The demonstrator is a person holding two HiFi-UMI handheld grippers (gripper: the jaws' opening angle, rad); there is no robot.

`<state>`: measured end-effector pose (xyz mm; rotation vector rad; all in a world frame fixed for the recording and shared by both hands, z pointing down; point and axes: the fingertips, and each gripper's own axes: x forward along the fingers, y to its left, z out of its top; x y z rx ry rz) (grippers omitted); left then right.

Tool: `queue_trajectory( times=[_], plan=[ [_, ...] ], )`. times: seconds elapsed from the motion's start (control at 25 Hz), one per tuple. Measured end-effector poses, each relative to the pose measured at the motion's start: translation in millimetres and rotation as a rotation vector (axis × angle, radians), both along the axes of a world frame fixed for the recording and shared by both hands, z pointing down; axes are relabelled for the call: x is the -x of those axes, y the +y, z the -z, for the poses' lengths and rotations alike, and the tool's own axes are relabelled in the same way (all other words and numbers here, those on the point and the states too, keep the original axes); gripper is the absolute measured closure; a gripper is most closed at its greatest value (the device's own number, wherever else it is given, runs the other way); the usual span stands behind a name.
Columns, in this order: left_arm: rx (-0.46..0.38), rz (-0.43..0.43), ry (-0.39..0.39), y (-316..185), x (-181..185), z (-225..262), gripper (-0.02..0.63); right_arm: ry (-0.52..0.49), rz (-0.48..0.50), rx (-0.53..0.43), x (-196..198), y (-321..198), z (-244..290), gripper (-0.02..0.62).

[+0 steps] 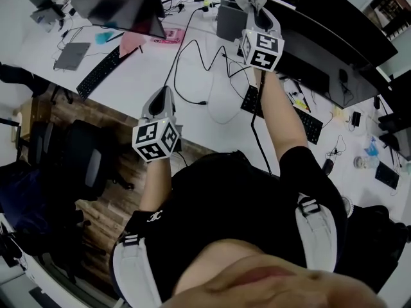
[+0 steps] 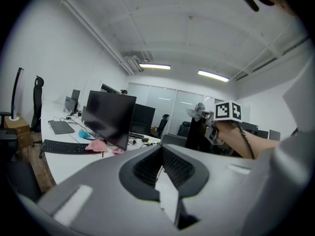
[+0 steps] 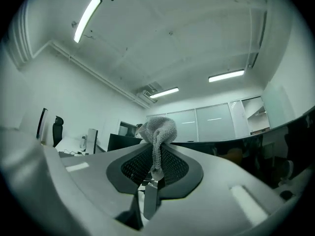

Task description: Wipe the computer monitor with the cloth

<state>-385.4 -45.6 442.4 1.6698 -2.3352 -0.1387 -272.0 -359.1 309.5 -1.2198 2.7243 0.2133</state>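
I am holding my right gripper (image 1: 257, 4) raised, its jaws clamping shut on a small fold of the knitted grey cloth (image 3: 157, 129), which is bunching up above the tips. The wide black curved monitor (image 1: 318, 66) is lying just ahead of and below that gripper, not yet touched by the cloth as far as I can tell. My left gripper (image 2: 161, 154) is hanging low with jaws pressed together on nothing, well back from the screen. I am thinking the thin pinch could slip once the cloth drags on the panel. With so little fabric past the tips, the hard jaws might scrape the screen if I press in too steeply.
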Motion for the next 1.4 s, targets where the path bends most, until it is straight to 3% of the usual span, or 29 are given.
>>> queue_trajectory(
  times=[0.28,0.48,0.92,1.12,1.4],
  plan=[
    [0.012,-0.124,-0.02,-41,-48,11,0.552,-0.026,-0.008,-0.068,-75,37,16,0.552],
    [0.0,-0.243,-0.033,-83,-97,25,0.552,-0.001,-0.085,-0.087,-155,55,13,0.554],
    [-0.019,-0.512,-0.083,-167,-228,34,0.552,-0.007,-0.28,0.024,-320,82,-40,0.554],
    [-0.018,-0.593,-0.103,-187,-273,38,0.552,-0.02,-0.327,0.058,-359,83,-50,0.554],
    [-0.015,-0.625,-0.099,-200,-299,37,0.552,-0.015,-0.335,0.063,-379,81,-56,0.554]
  ],
)
